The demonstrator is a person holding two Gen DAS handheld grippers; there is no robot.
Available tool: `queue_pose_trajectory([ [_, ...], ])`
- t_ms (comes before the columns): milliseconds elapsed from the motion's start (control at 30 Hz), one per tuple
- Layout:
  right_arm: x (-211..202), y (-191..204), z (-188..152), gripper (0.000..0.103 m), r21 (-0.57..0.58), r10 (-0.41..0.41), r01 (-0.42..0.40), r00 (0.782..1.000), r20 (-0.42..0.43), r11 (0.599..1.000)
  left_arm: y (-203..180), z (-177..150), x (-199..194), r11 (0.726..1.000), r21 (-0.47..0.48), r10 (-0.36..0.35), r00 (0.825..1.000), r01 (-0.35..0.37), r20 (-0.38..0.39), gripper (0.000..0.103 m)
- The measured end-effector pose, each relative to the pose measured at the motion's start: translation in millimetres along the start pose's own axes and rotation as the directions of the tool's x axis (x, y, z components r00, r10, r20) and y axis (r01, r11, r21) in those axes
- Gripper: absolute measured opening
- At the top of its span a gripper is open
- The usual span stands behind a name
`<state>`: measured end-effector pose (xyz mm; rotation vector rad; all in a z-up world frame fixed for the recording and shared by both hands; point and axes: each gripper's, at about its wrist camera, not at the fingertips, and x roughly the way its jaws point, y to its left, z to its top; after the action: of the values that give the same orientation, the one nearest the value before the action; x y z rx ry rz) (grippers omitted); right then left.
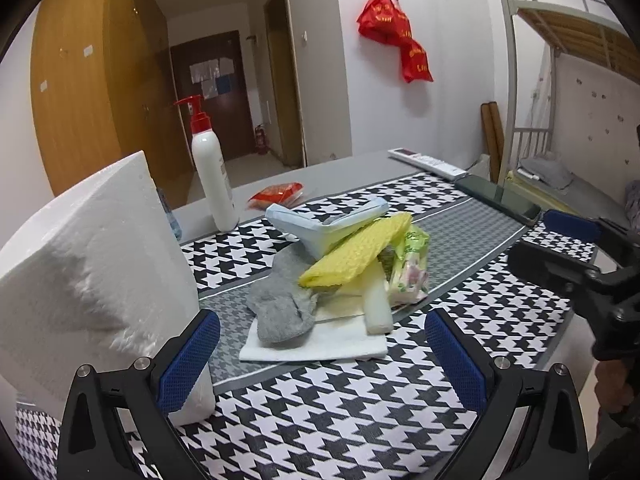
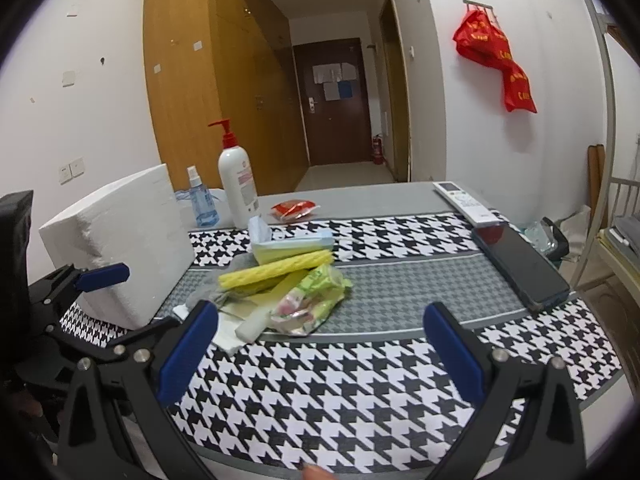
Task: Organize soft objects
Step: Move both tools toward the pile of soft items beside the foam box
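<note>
A pile of soft things lies mid-table: a grey sock (image 1: 280, 312), a yellow cloth (image 1: 356, 254), a light blue pack (image 1: 320, 224), a green tissue packet (image 1: 408, 276) and a white napkin (image 1: 320, 344). The same pile shows in the right wrist view, with the yellow cloth (image 2: 276, 268) and the green packet (image 2: 312, 300). My left gripper (image 1: 320, 356) is open and empty, just in front of the pile. My right gripper (image 2: 320, 352) is open and empty, in front and to the right of the pile.
A white foam block (image 1: 88, 264) stands at the left, close to my left finger. A pump bottle (image 1: 212, 176), a blue spray bottle (image 2: 200, 200), a red packet (image 1: 276, 194), a remote (image 2: 464, 202) and a phone (image 2: 520, 264) lie on the houndstooth cloth (image 1: 340, 412).
</note>
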<state>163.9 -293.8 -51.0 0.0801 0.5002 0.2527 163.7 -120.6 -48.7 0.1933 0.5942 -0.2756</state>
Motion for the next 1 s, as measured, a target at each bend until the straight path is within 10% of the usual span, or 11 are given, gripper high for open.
queue_pose_trajectory([
  [1000, 32.6, -9.5, 5.4, 0.103, 0.032, 0.041, -0.039, 0.996, -0.083, 0.999, 0.4, 6.1, 50.6, 0.999, 0.04, -0.003, 0.995, 0.007, -0.098, 0.102],
])
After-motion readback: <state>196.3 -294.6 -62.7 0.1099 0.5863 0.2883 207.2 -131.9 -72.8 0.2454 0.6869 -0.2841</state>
